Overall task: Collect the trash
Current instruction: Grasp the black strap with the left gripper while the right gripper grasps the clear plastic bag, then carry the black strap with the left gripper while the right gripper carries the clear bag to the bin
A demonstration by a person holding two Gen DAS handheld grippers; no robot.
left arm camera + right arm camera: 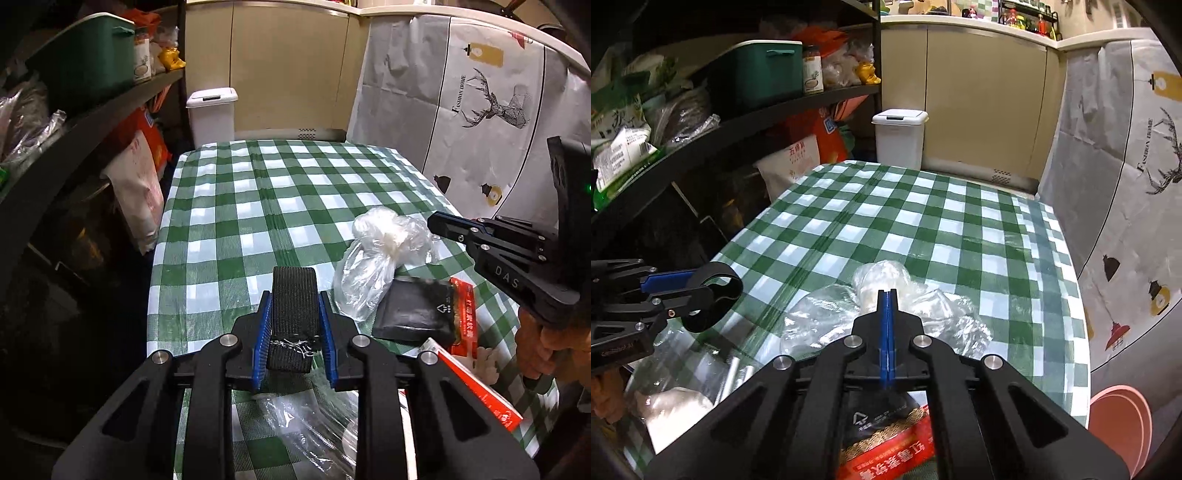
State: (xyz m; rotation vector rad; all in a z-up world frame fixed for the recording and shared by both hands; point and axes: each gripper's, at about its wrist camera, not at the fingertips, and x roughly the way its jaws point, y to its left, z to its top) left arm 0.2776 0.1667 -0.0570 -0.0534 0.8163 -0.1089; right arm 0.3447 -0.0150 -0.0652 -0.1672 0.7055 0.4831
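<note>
Nearest my lens: left gripper [294, 328], blue pads clamped on a black webbing strap loop [294, 295], held above the green-checked bench [229, 206]. Right gripper [887, 332]: pads pressed together on nothing, poised just over the crumpled clear plastic bag [380, 251], which lies directly ahead of it and right of my left gripper, touching a black-and-red packet [424, 310]. White lidded bin [212, 114] stands beyond the bench's far edge; I judge the right gripper nearer the bag.
</note>
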